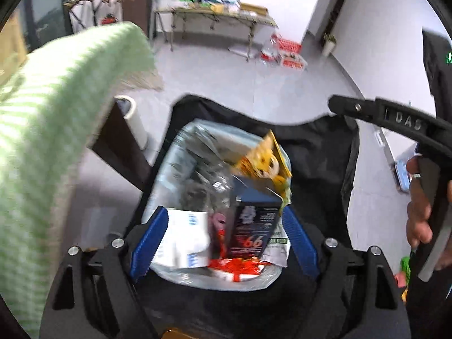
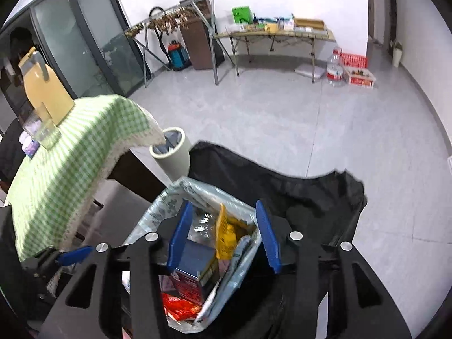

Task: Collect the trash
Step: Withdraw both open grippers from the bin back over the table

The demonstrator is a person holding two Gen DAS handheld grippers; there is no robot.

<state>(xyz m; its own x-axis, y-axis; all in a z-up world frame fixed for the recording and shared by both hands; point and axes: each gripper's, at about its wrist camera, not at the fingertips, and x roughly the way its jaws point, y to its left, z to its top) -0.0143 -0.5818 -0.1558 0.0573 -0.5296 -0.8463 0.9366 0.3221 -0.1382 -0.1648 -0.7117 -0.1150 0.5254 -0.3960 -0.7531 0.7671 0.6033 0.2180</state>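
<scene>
From the left wrist camera, the left gripper [image 1: 224, 240] hangs over a clear bag of trash [image 1: 180, 152] that sits inside a big black bag [image 1: 319, 147]. Its blue jaws are wide open and hold nothing. The clear bag is stuffed: a dark blue box [image 1: 254, 226], a yellow wrapper [image 1: 264, 159] and a white box [image 1: 183, 237] poke up at the top. I think things could spill out, because the pile is so high and the bag mouth is loose. The black bag's edge is floppy too, so it could fold shut. On the right side a hand [image 1: 421, 214] grips the other tool's handle. A table with a green checked cloth [image 1: 56, 113] stands close on the left. From the right wrist camera, the right gripper [image 2: 223, 237] points down at the same clear bag, jaws open wide and empty. A small cream bin [image 2: 172, 152] stands just beside the black bag, near the table corner, where a swinging arm could knock it.
</scene>
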